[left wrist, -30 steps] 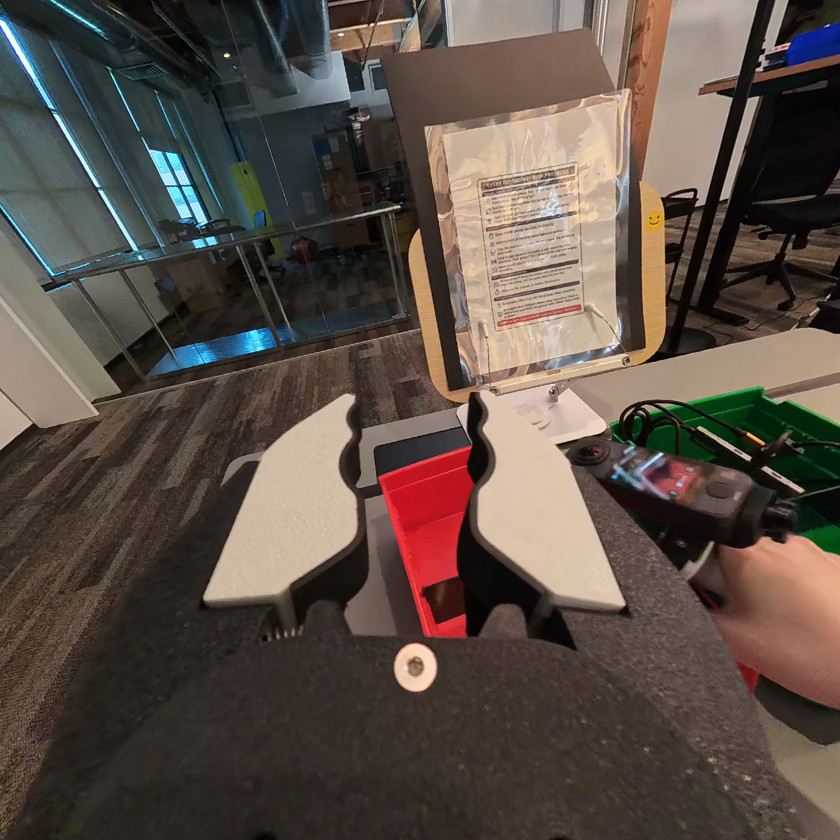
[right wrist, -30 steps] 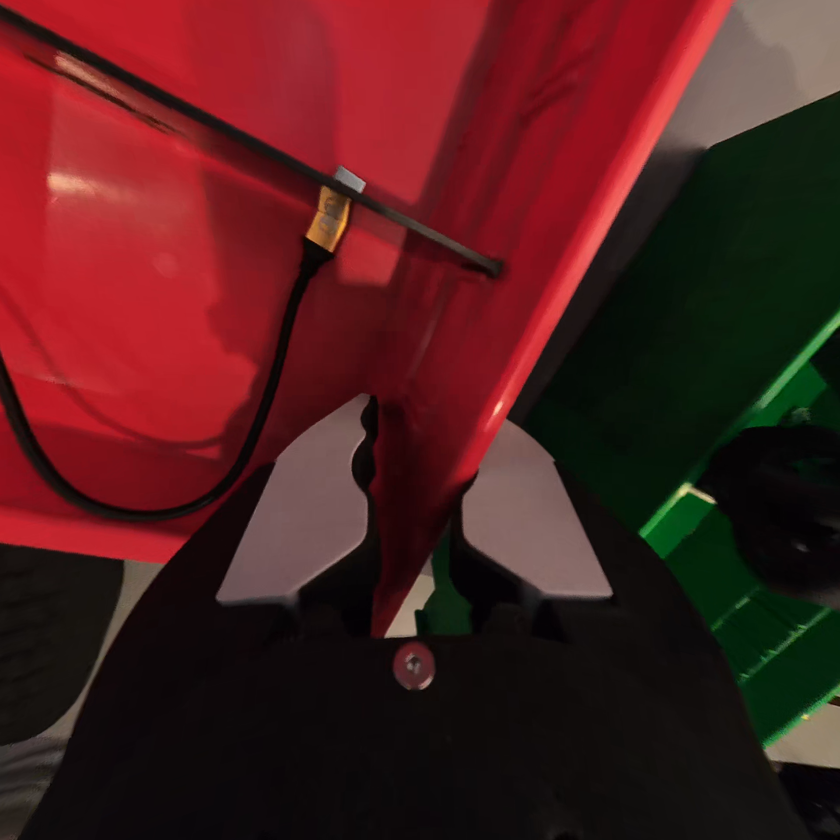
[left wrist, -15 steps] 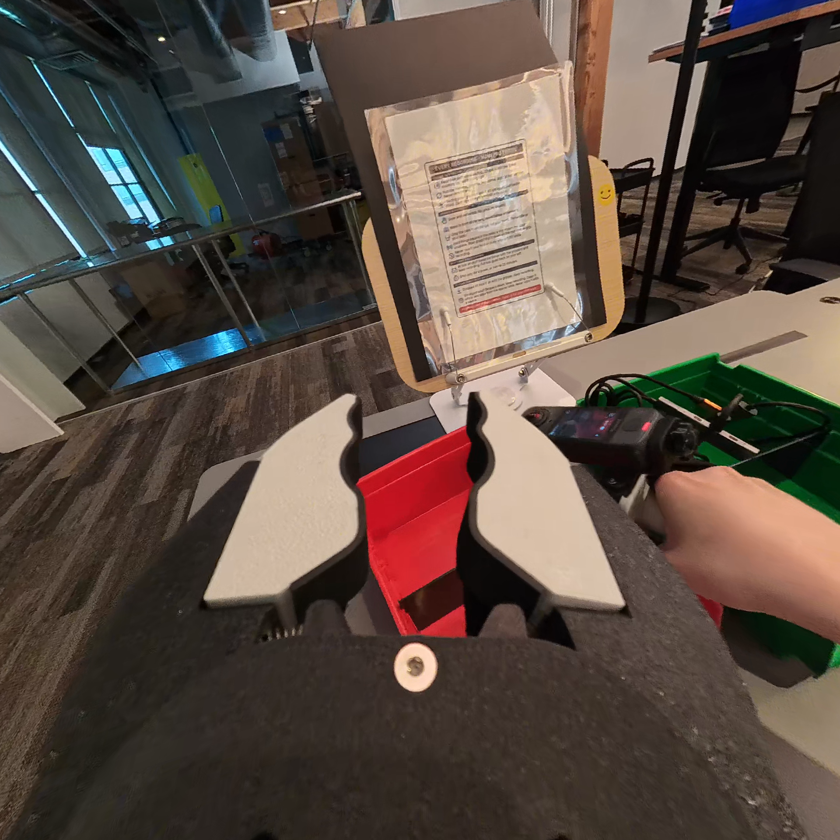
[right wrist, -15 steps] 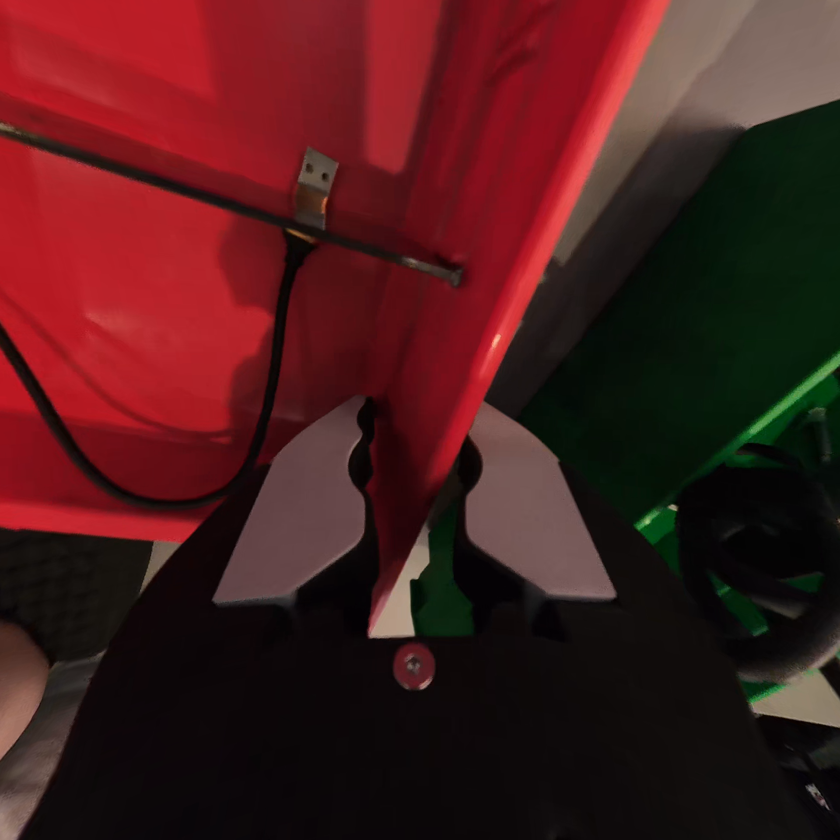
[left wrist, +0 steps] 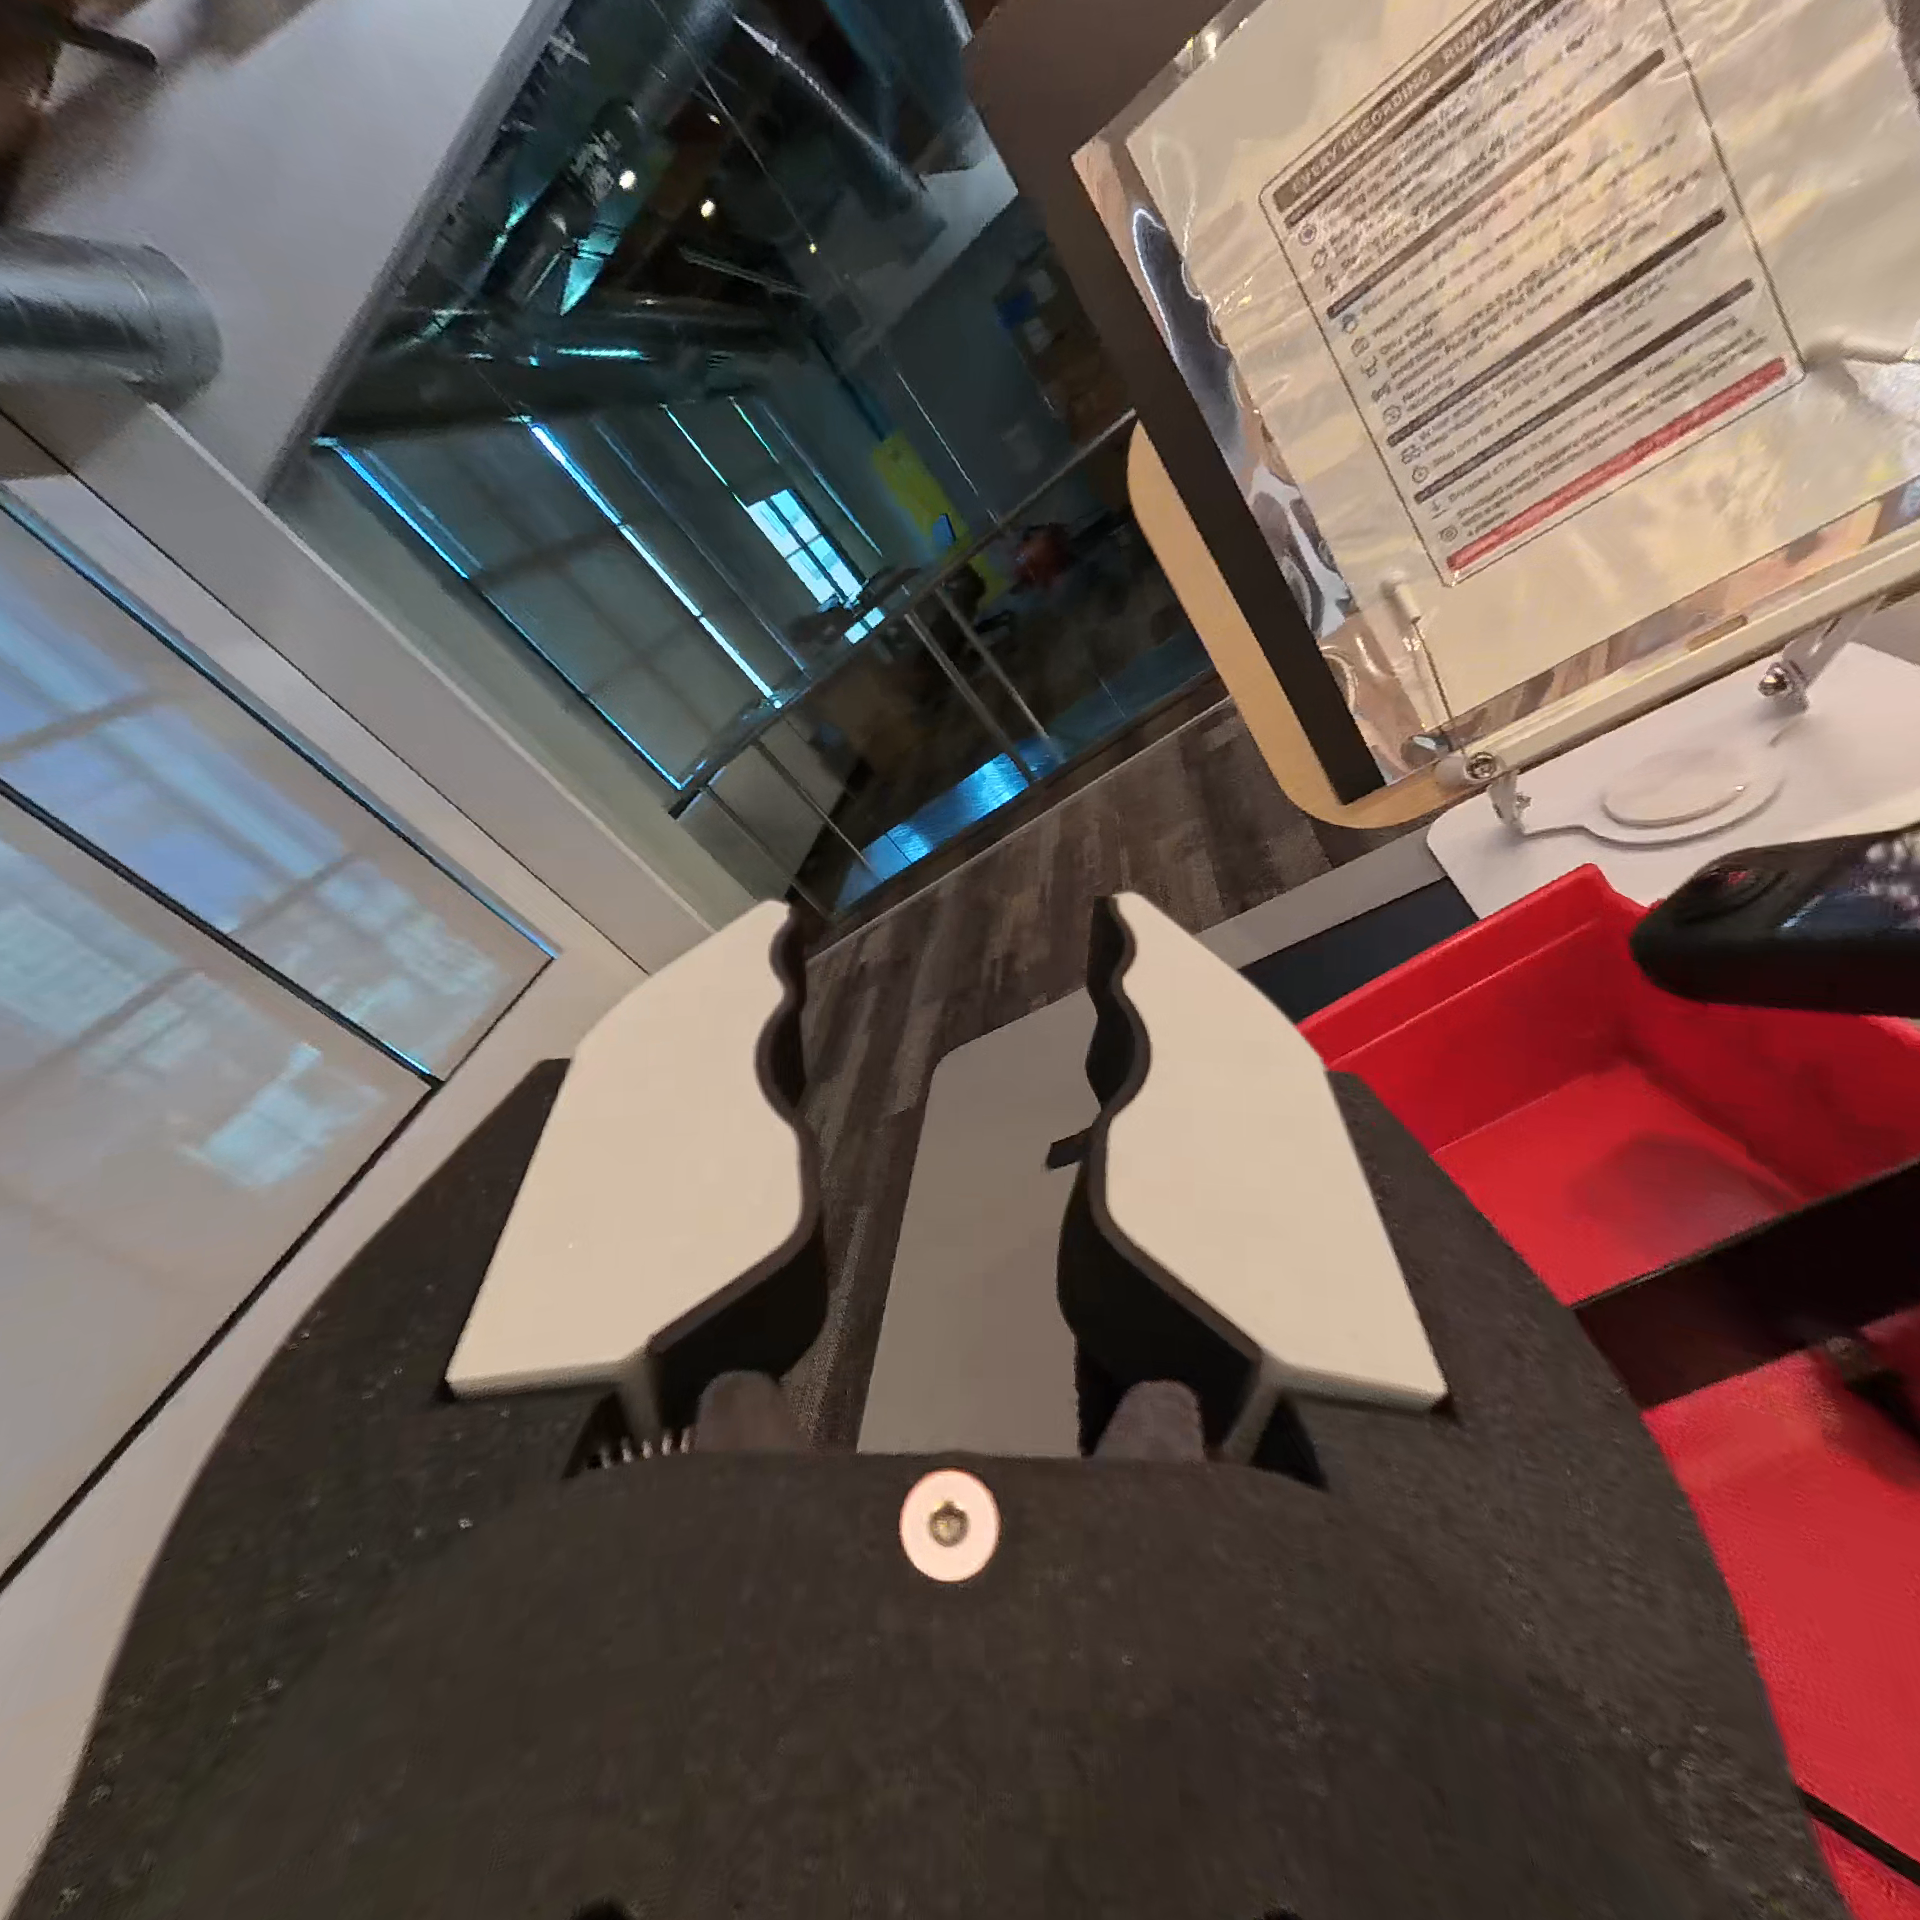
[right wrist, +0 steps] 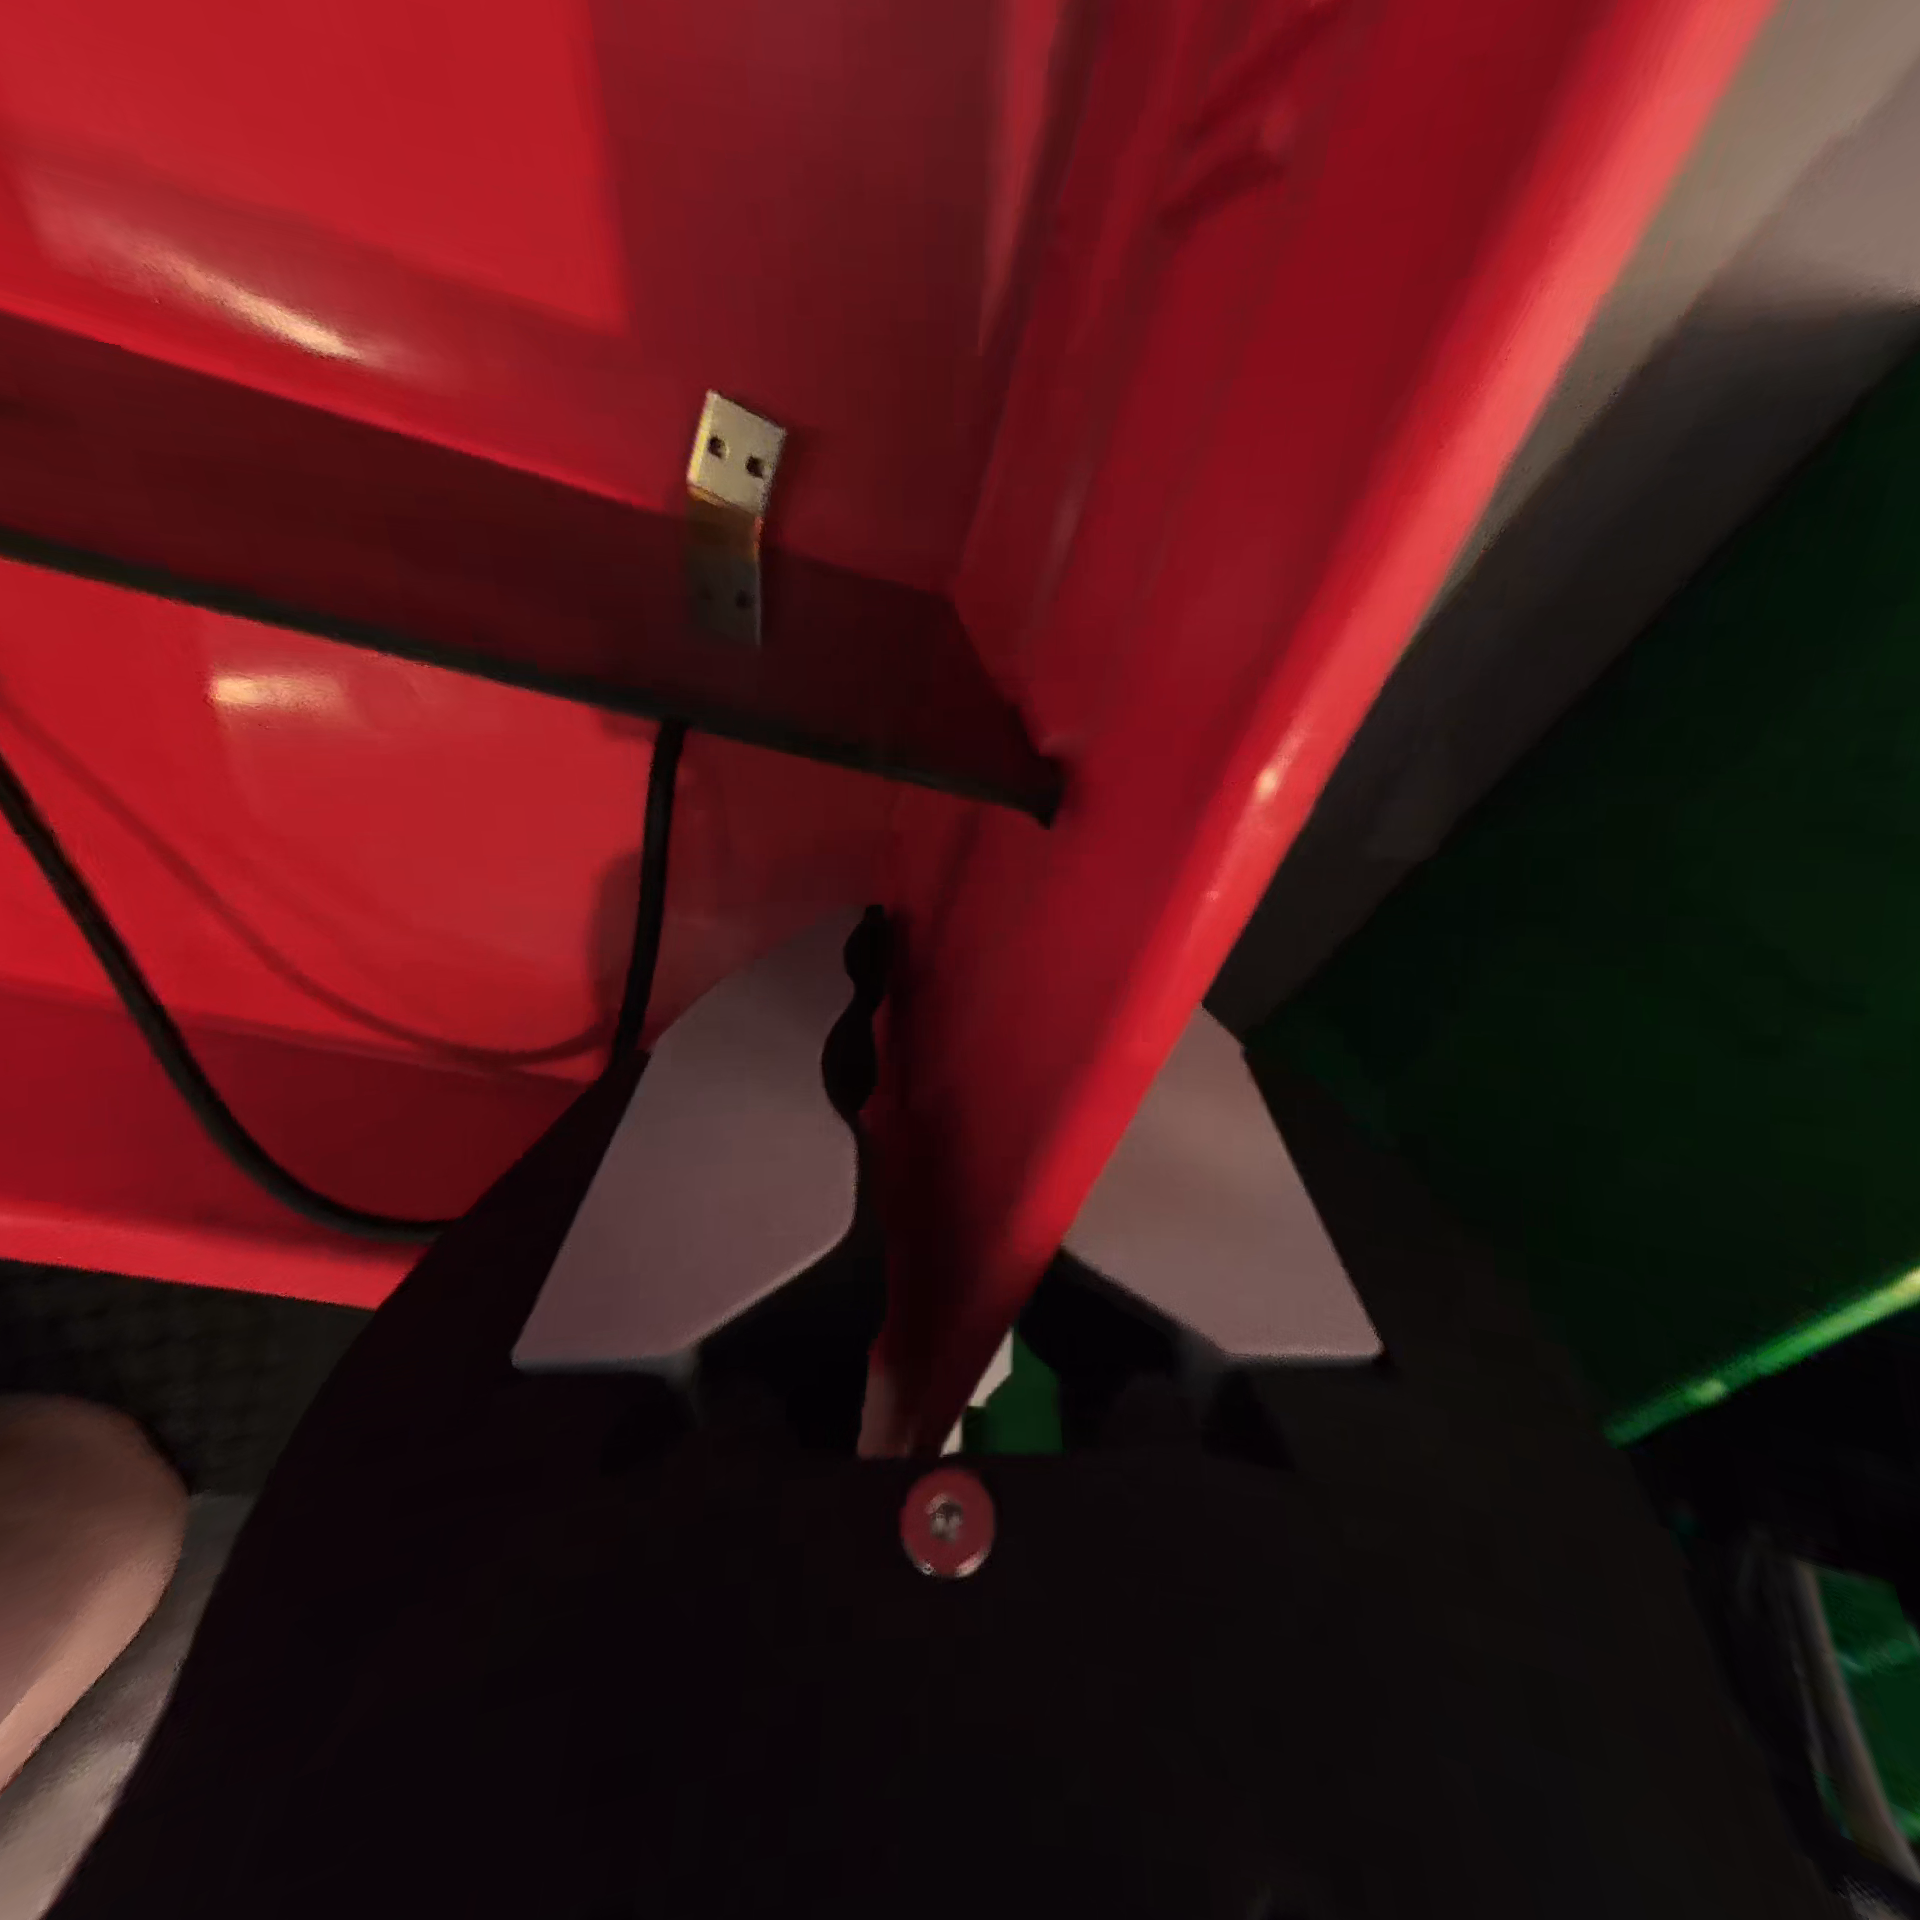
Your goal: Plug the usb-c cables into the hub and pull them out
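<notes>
Two tongs: one works, one idle.
Right tongs [right wrist: 997, 1049]: clamped on the red bin [right wrist: 1299, 520] wall, likely steadying it.
Left tongs [left wrist: 940, 1023]: open, empty, left of bin.

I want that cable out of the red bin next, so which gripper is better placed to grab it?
Probably left. The left gripper is open and empty beside the red bin; the right gripper is clamped on the bin's wall, with the cable inside.
</notes>
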`<action>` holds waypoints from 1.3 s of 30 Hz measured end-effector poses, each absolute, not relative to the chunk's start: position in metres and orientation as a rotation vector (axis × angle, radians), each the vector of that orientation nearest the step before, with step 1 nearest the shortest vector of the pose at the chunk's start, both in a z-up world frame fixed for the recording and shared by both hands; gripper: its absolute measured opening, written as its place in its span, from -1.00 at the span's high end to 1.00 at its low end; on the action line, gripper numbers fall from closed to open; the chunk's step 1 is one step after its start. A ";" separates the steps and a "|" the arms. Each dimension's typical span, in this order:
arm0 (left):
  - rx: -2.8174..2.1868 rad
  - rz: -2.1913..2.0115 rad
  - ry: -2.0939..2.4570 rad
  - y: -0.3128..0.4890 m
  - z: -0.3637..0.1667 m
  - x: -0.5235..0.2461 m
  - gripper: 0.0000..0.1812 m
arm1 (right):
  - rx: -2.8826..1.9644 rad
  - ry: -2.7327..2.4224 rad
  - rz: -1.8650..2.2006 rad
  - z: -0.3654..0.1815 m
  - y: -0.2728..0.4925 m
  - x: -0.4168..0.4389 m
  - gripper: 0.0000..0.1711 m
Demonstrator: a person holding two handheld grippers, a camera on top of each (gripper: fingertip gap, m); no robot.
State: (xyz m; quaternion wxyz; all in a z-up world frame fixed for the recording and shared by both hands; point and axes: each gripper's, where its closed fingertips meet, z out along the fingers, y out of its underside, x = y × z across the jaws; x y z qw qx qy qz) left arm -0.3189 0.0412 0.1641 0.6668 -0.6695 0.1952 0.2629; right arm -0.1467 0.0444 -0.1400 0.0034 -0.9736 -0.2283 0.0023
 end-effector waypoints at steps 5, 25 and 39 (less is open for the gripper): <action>-1.491 0.632 0.432 0.038 0.168 -0.322 0.45 | -3.091 -0.616 0.275 -0.140 0.042 -0.157 0.94; -1.582 0.407 0.461 0.029 0.157 -0.312 0.42 | -3.048 -0.601 0.414 -0.125 0.042 -0.169 0.95; -1.064 -0.653 0.292 -0.127 0.263 -0.317 0.38 | -3.014 -0.673 0.403 0.020 0.035 -0.096 0.95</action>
